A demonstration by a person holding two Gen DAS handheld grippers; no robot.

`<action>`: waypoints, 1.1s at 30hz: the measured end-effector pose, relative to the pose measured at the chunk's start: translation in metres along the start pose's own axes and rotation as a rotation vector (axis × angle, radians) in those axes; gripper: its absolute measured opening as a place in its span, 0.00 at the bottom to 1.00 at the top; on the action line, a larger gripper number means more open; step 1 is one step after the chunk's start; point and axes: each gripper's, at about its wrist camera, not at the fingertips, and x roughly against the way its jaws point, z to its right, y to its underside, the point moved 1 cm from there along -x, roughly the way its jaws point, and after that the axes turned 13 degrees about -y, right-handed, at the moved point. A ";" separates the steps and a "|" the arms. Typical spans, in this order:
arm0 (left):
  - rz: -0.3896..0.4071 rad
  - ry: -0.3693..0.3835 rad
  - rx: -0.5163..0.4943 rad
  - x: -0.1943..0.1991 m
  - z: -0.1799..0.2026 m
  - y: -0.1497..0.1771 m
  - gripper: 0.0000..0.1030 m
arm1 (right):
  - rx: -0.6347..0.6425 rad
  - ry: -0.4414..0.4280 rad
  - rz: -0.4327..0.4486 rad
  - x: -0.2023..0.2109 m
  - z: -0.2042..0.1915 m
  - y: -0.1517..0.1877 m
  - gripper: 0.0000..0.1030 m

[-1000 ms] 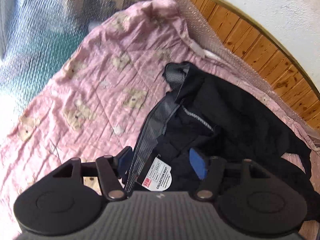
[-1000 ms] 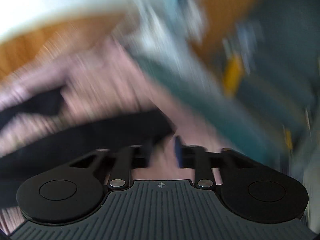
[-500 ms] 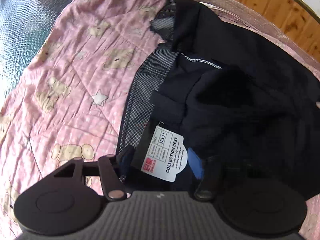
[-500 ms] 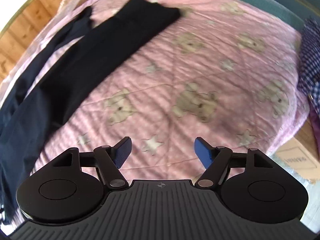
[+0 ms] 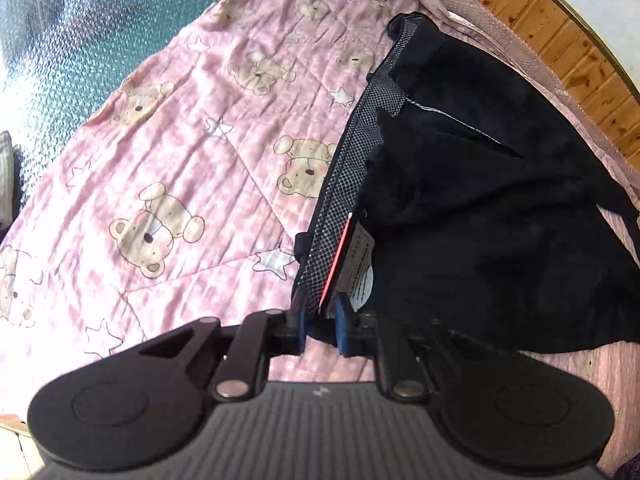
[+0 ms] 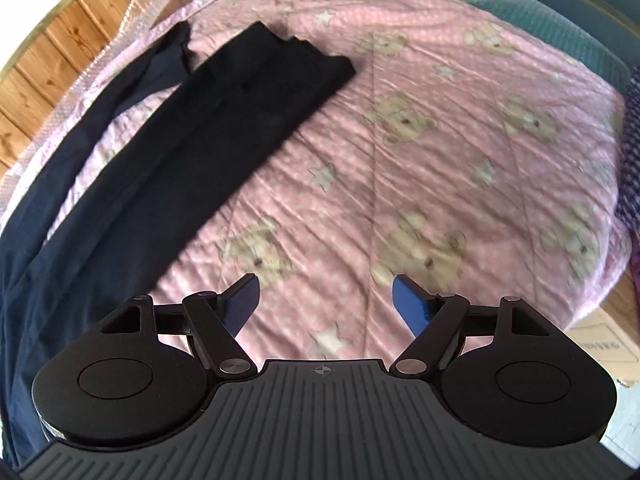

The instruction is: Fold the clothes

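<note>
Your left gripper [image 5: 321,322] pinches the checked waistband [image 5: 344,184] of the dark trousers [image 5: 480,208], beside a white tag [image 5: 360,272], on a pink bear-print quilt [image 5: 180,152]. Your right gripper [image 6: 325,300] hangs with fingers spread wide over the quilt; the trouser legs [image 6: 224,120] stretch away to its left.

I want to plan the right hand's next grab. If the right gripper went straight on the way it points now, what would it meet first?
Most likely the bare pink bear-print quilt: the open right gripper has only quilt between and ahead of its fingers. The dark trousers lie off to its left, apparently outside that line, though depth is uncertain.
</note>
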 end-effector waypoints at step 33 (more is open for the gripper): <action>0.121 -0.078 0.092 -0.168 0.157 -0.306 0.25 | 0.215 0.018 -0.026 -0.052 -0.105 -0.051 0.85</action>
